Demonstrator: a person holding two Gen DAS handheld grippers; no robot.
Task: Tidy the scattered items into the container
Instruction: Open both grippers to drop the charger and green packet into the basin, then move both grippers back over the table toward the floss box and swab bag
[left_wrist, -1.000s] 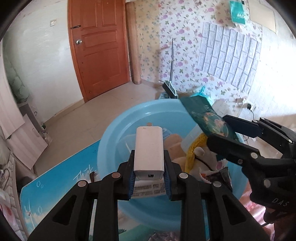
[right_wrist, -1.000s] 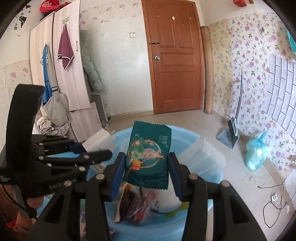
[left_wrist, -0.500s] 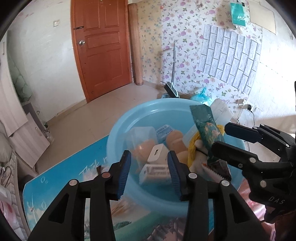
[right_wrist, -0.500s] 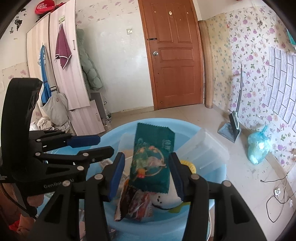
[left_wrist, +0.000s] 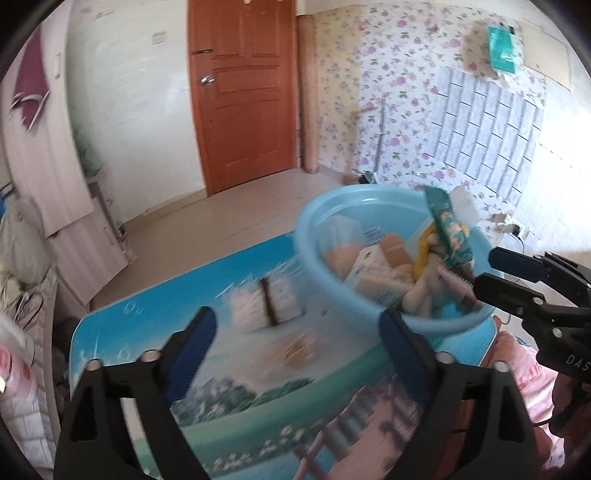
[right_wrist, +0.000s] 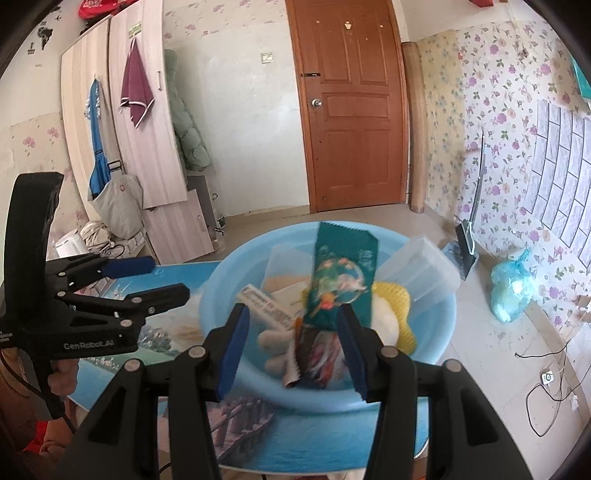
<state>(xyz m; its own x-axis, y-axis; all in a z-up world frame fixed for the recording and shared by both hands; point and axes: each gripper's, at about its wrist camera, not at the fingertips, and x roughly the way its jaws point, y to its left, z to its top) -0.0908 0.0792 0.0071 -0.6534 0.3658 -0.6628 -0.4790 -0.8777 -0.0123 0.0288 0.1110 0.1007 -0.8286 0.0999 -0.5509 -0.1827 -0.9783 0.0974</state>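
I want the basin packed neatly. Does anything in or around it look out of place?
The green packet stands on end in the blue basin, poking above its rim rather than lying flat. A white banded packet lies outside on the table.

Scenic-print table (left_wrist: 258, 413), blue basin (left_wrist: 317, 258) standing on its far right part, white packet with dark band (left_wrist: 264, 306) just left of basin, blurred tan item (left_wrist: 295, 349) nearer than the basin

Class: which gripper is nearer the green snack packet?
Right. The right gripper sits at the green snack packet over the basin; the left gripper is off over the table.
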